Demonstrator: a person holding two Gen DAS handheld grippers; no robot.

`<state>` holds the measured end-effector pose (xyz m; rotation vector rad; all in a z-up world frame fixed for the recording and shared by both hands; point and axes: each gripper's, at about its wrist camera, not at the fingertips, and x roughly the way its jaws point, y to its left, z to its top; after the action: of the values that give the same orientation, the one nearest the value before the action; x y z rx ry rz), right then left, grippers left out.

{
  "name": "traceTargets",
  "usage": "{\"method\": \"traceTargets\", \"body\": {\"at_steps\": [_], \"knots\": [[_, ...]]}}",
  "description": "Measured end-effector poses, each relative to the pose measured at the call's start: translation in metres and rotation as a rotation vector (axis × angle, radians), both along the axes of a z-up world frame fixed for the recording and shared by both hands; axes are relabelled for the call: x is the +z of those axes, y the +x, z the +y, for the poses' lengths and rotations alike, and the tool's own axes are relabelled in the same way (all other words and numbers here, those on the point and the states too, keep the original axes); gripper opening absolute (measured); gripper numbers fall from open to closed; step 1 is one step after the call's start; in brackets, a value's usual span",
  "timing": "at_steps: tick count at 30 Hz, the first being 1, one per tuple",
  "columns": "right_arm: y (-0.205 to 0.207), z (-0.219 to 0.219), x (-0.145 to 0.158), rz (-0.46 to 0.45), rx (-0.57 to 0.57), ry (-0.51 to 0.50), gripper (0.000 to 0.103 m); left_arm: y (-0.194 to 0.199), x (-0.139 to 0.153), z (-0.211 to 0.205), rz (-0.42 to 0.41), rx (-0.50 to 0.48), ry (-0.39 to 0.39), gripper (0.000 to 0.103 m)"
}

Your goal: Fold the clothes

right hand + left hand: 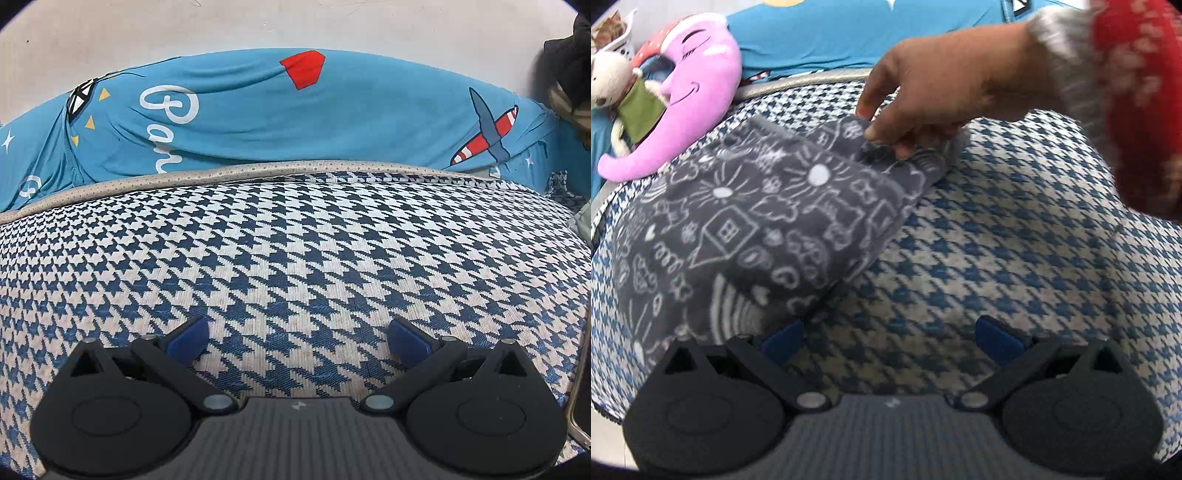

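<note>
Folded grey printed garment (768, 218) left of frame on houndstooth cushion (1015, 236) — bare hand (923, 96) pinching its far edge. Left gripper (886, 341), right gripper (297, 339) — jaws wide apart, empty.

Left wrist view: low and close over houndstooth cushion (1015, 236), facing forward-left toward pink plush (698, 96). Right wrist view: equally low, facing blue sheet (295, 114) and wall (258, 26). The 2 views share cushion and sheet.
</note>
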<state>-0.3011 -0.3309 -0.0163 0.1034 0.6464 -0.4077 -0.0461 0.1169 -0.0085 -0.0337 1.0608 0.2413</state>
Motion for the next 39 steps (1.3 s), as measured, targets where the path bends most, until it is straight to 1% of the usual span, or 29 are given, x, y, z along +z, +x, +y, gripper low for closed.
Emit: {"method": "traceTargets", "body": {"at_steps": [4,7,10,13,16,20,22,23,25,30,37,39], "knots": [[0.0,0.0,0.0,0.0,0.0,0.0,0.103,0.0,0.003,-0.004,-0.01,-0.005,-0.012,0.103],[0.0,0.0,0.0,0.0,0.0,0.0,0.103,-0.005,0.009,-0.014,-0.049,-0.034,0.016,0.103],[0.0,0.0,0.0,0.0,0.0,0.0,0.103,-0.01,0.017,-0.024,-0.084,-0.084,0.016,0.103],[0.0,0.0,0.0,0.0,0.0,0.0,0.103,-0.015,0.025,-0.043,-0.124,-0.168,0.029,0.103],[0.0,0.0,0.0,0.0,0.0,0.0,0.103,-0.015,0.028,-0.059,-0.147,-0.217,0.012,0.103],[0.0,0.0,0.0,0.0,0.0,0.0,0.103,-0.008,0.03,-0.072,-0.141,-0.236,-0.033,0.103],[0.0,0.0,0.0,0.0,0.0,-0.001,0.103,-0.002,0.03,-0.077,-0.137,-0.242,-0.026,0.103],[0.0,0.0,0.0,0.0,0.0,0.0,0.103,0.001,0.028,-0.078,-0.124,-0.238,-0.023,0.103],[0.0,0.0,0.0,0.0,0.0,-0.001,0.103,0.008,0.022,-0.08,-0.106,-0.217,-0.046,0.103],[0.0,0.0,0.0,0.0,0.0,-0.001,0.103,0.018,0.017,-0.084,-0.089,-0.203,-0.034,0.103],[0.0,0.0,0.0,-0.001,0.0,-0.001,0.103,0.01,0.019,-0.081,-0.093,-0.264,-0.039,0.103],[0.0,0.0,0.0,0.0,0.0,-0.001,0.103,0.006,0.019,-0.083,-0.098,-0.278,-0.027,0.103]]}}
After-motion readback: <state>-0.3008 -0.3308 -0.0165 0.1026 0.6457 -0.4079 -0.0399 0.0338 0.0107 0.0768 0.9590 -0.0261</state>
